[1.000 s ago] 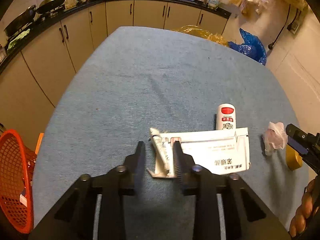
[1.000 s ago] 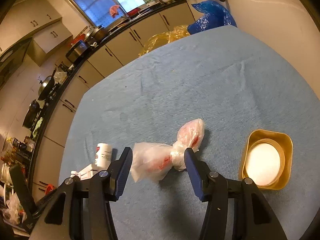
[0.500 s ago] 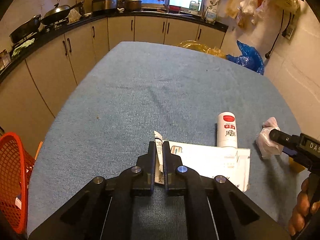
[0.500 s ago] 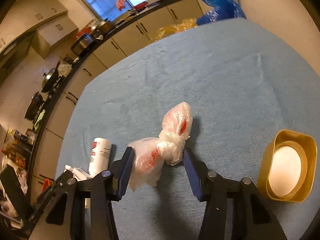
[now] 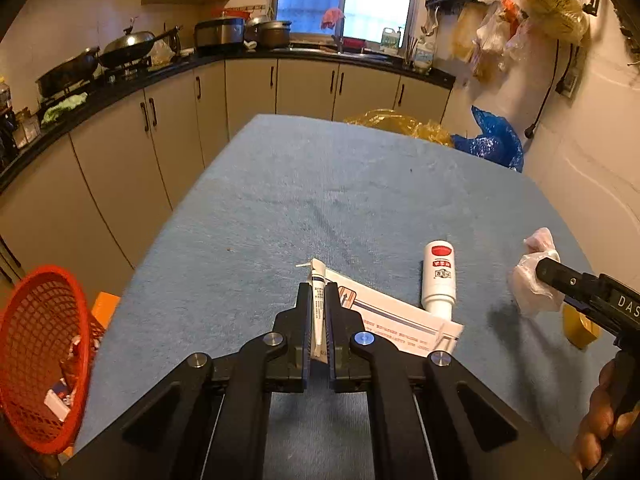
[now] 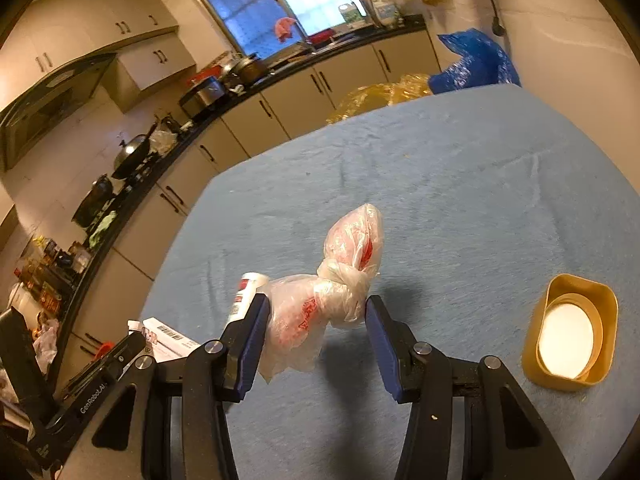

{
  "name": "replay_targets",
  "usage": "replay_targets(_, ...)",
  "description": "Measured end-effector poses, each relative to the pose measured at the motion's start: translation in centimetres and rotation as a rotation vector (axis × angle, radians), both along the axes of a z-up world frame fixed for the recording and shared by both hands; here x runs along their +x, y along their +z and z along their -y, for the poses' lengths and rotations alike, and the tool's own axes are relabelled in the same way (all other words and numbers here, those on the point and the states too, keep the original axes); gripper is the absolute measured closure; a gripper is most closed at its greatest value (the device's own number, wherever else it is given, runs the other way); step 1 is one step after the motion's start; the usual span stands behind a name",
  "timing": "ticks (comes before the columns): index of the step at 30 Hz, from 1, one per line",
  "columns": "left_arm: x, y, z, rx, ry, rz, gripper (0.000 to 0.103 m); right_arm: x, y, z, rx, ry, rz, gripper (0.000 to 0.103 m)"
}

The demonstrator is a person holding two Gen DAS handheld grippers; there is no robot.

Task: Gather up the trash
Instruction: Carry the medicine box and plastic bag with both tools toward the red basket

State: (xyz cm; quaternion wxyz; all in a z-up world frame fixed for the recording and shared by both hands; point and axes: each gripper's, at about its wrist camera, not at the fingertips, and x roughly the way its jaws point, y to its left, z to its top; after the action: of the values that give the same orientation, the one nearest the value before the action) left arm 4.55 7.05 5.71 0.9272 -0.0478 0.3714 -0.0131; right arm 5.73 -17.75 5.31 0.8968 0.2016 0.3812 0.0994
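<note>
My left gripper (image 5: 318, 292) is shut on a small white tube (image 5: 318, 280) and holds it lifted over the blue table (image 5: 320, 184). A white paper packet (image 5: 396, 326) and a white bottle with a red cap (image 5: 439, 276) lie just right of it. My right gripper (image 6: 316, 312) has its jaws around a knotted clear plastic bag with red print (image 6: 328, 292); the bag seems lifted off the table, touching the left finger, with a gap at the right finger. The bag also shows in the left wrist view (image 5: 534, 276).
A red mesh basket (image 5: 40, 356) with some trash stands below the table's left edge. A gold tin with a white disc (image 6: 570, 332) sits at the right. Yellow and blue bags (image 5: 494, 142) lie past the far edge. Kitchen cabinets run along the left and back.
My left gripper closed on the tube and lifted it. My right gripper moved in around the plastic bag, narrowed a little, and the bag rose with it.
</note>
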Motion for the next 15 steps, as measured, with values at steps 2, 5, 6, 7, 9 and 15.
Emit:
replay_targets(2, -0.6, 0.7, -0.3, -0.004, 0.000, 0.013, 0.098, -0.5, 0.7, -0.7, -0.007, 0.016, 0.022, 0.050)
replay_targets(5, -1.5, 1.8, -0.8, -0.009, 0.004, 0.034, 0.098, -1.6, 1.4, -1.9, -0.012, 0.040, 0.046, 0.050)
replay_targets(6, -1.8, 2.1, -1.0, -0.008, 0.005, 0.040, 0.098, -1.9, 1.6, -2.2, -0.010, 0.049, 0.051, 0.050)
replay_targets(7, -2.1, 2.4, -1.2, -0.009, 0.006, 0.046, 0.098, -2.4, 1.8, -2.7, -0.008, 0.060, 0.057, 0.050)
replay_targets(9, -2.7, 3.0, -1.6, -0.011, 0.009, 0.057, 0.098, -2.9, 2.1, -3.6, -0.011, 0.073, 0.064, 0.050)
replay_targets(15, -4.9, 4.6, -2.7, -0.006, 0.016, 0.100, 0.098, -4.9, 3.6, -6.4, -0.033, 0.126, 0.090, 0.050)
